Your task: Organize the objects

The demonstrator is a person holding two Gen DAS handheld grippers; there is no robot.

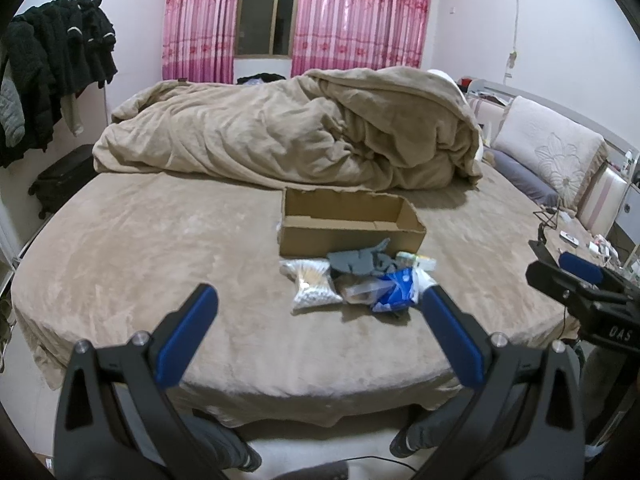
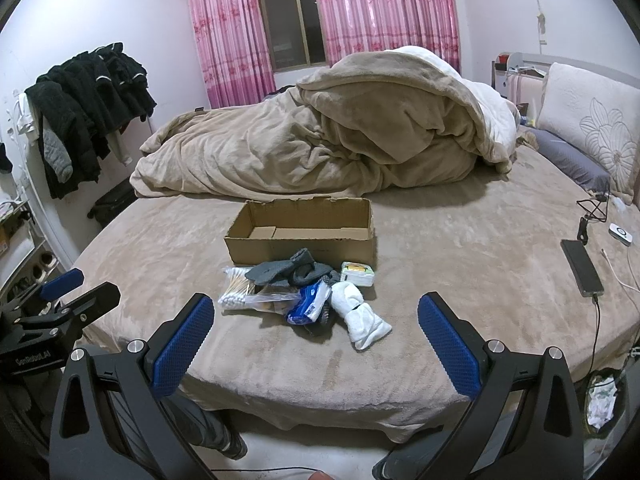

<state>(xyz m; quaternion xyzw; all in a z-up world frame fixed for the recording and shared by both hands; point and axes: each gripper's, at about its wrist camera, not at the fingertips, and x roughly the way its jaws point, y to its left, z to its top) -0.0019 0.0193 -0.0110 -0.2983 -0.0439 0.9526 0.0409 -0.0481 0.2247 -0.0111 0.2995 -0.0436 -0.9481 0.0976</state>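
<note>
A: How do the grippers stand?
B: Left gripper [image 1: 320, 300] and right gripper [image 2: 312, 308] both spread wide, holding nothing.
A: The items?
B: Cotton swabs [image 2: 236, 294], grey sock [image 2: 280, 268], white sock [image 2: 360, 316] heaped on the bed [image 2: 460, 248], just before the empty cardboard box [image 2: 300, 246].

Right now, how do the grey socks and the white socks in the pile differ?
The grey socks lie loosely spread against the cardboard box; the white socks are rolled into a bundle at the pile's near right edge, away from the box. Grey is dark, white bright. Both rest on the bed, outside the box.
</note>
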